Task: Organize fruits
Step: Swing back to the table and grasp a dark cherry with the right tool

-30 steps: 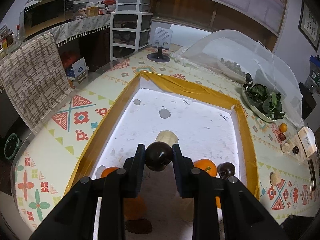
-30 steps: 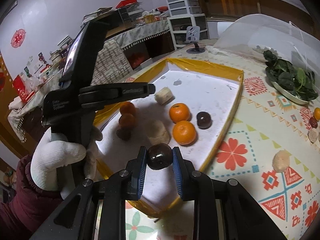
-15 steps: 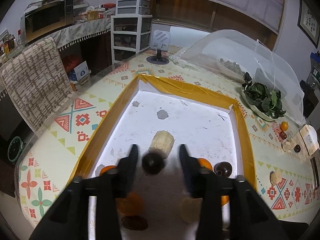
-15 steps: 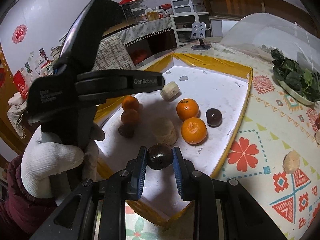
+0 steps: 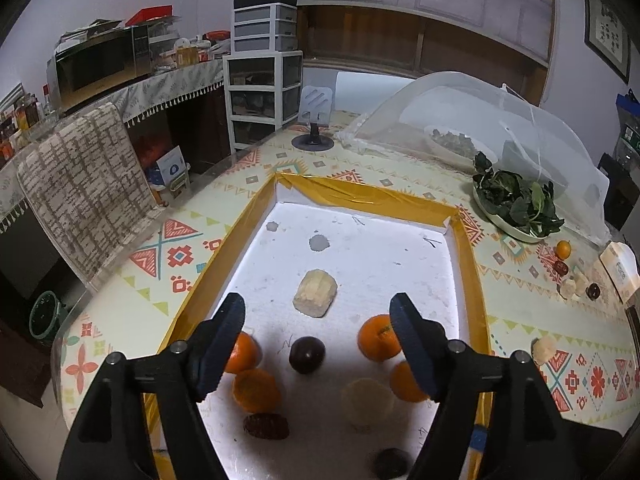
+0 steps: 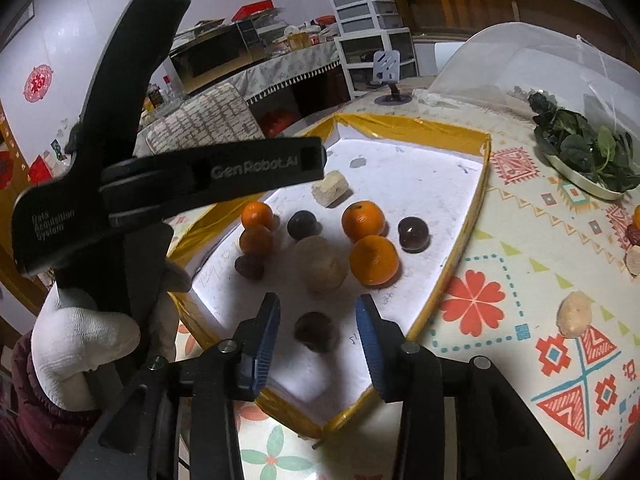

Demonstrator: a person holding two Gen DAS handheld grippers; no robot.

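A white tray with a yellow taped rim holds several fruits. My left gripper is open and empty above a dark round fruit that lies on the tray; the same fruit shows in the right wrist view. My right gripper is open and empty, with another dark fruit lying on the tray between its fingers. Oranges, pale lumps and another dark fruit lie around them. The left gripper's body fills the left of the right wrist view.
A plate of greens and a clear mesh food cover stand at the far right. Small fruits and a pale lump lie on the patterned tablecloth right of the tray. A phone stand is behind the tray.
Both grippers opened and let go of their dark fruits, which now lie on the tray. The left opened first, the right after it. Both views pulled back slightly.
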